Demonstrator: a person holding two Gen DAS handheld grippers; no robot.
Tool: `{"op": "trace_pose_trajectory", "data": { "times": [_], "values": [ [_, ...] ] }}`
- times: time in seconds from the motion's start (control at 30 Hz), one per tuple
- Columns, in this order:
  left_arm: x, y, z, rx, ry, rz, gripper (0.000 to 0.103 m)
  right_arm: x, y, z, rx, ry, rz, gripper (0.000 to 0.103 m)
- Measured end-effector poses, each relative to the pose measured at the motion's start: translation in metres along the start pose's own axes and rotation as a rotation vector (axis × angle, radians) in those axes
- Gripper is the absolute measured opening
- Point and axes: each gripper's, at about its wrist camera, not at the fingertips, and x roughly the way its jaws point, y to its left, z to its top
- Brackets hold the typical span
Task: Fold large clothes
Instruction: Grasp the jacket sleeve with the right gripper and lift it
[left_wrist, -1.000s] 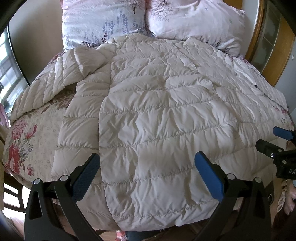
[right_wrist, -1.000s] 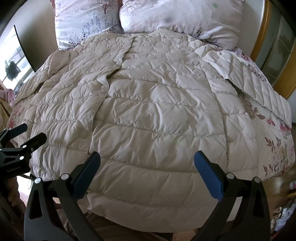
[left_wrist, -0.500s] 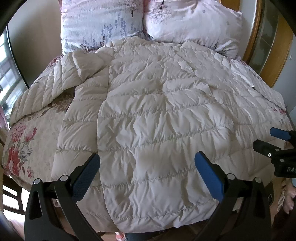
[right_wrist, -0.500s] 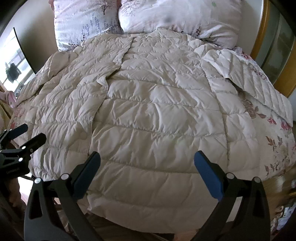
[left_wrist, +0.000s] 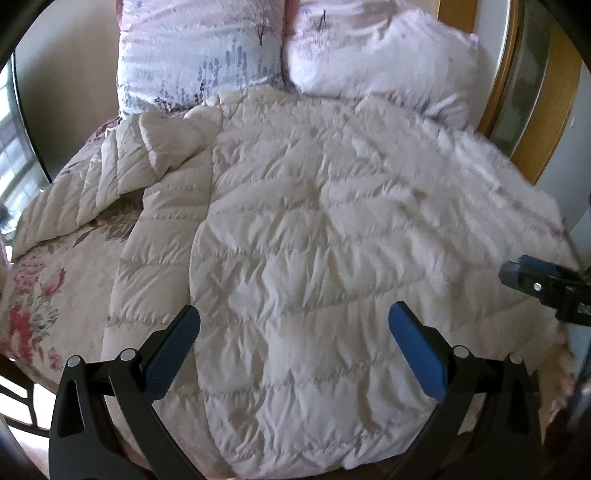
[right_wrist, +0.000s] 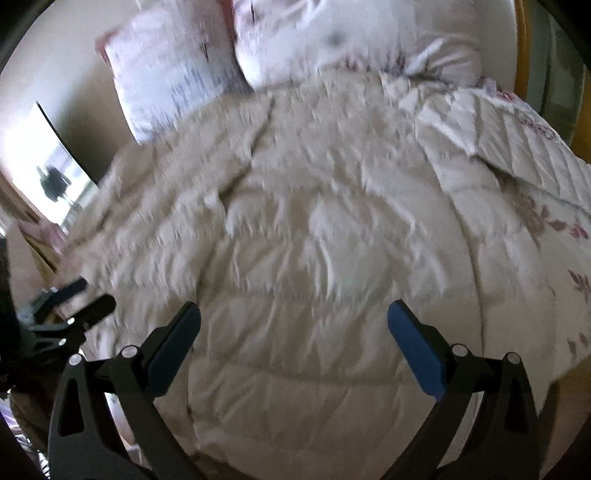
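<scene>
Your bed with the floral-print cover (left_wrist: 48, 273) fills both views, and the cream quilted down coat (left_wrist: 314, 258) lies spread flat across it, collar end toward the headboard, hem hanging just over the near edge. One coat sleeve (left_wrist: 92, 184) stretches out to the left in your left wrist view; the other sleeve (right_wrist: 517, 144) angles off to the right in your right wrist view. Two pale pillows with a lilac tree print (left_wrist: 199, 55) lean against the wall, touching the coat's top edge. Your left gripper (left_wrist: 293, 332) hovers over the hem, its blue-padded fingers spread wide apart, holding nothing. Your right gripper (right_wrist: 293, 332) does the same nearby; its view is blurred, yet its fingers are plainly spread too.
</scene>
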Motion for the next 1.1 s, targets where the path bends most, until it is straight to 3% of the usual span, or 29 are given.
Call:
{"op": "trace_pose_trajectory", "data": {
  "times": [0.17, 0.3, 0.43, 0.53, 0.67, 0.83, 1.1],
  "values": [
    [-0.002, 0.013, 0.011, -0.048, -0.054, -0.087, 0.102, -0.015, -0.045, 0.023, 0.087, -0.174, -0.092, 0.101],
    [0.002, 0.024, 0.020, -0.076, -0.092, -0.137, 0.102, -0.023, -0.128, 0.043, 0.382, -0.219, -0.060, 0.099],
    [0.010, 0.034, 0.029, -0.101, -0.093, -0.161, 0.102, -0.030, -0.216, 0.050, 0.698, -0.286, 0.002, 0.081],
    [0.014, 0.043, 0.036, -0.132, -0.089, -0.162, 0.102, -0.040, -0.266, 0.048, 0.839, -0.328, -0.082, 0.058],
    [0.017, 0.050, 0.047, -0.132, -0.100, -0.151, 0.102, -0.048, -0.317, 0.041, 0.977, -0.368, -0.182, 0.040],
    [0.025, 0.056, 0.059, -0.129, -0.105, -0.177, 0.102, -0.048, -0.359, 0.031, 1.121, -0.408, -0.228, 0.025],
    [0.041, 0.061, 0.067, -0.132, -0.070, -0.179, 0.102, -0.060, -0.388, 0.006, 1.277, -0.470, -0.341, 0.025]
  ]
}}
